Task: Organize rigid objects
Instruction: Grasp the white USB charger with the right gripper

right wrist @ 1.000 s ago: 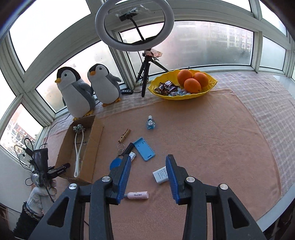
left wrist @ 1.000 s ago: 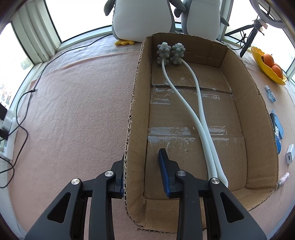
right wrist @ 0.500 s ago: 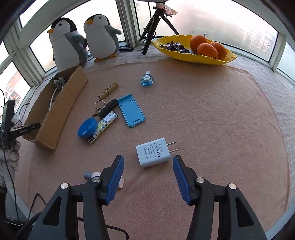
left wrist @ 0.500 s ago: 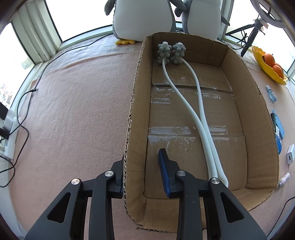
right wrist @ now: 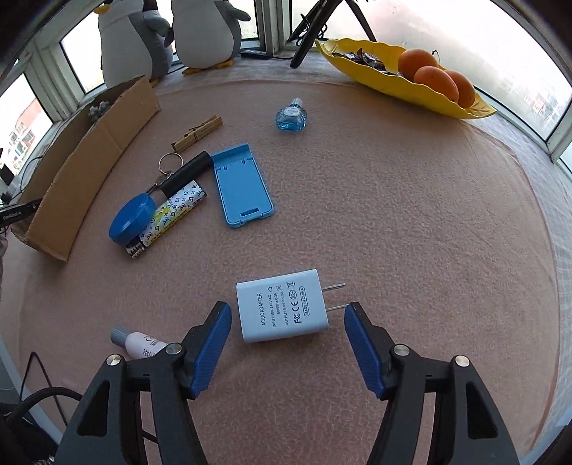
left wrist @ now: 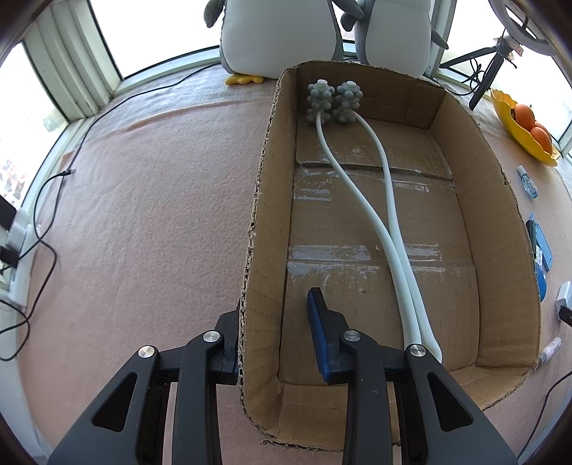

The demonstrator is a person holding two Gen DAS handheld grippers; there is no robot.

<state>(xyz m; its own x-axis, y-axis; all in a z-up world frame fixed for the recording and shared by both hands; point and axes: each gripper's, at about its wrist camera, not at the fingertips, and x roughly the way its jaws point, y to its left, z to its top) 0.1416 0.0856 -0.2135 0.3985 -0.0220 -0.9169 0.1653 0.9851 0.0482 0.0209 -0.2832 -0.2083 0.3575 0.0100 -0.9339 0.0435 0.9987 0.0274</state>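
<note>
Inside the open brown cardboard box [left wrist: 375,221] only the white two-pronged massager with grey knobbed heads [left wrist: 361,200] lies, its left wall straddled by the unclenched left hand-held gripper [left wrist: 275,322], while the spread right hand-held gripper [right wrist: 287,329] brackets the white plug adapter [right wrist: 282,304] lower centre, other items unsorted.

light: we see strong daylight from blown-out windows [left wrist: 153,32] beyond the fingertips | shadows: soft, faint on the pink felt mat [right wrist: 393,214] | glare: shiny clear tape strips [left wrist: 321,189] ahead of the fingers | distortion: heavy fisheye bending, dark vignette corners | focus: sharp centre, softer rims
</note>
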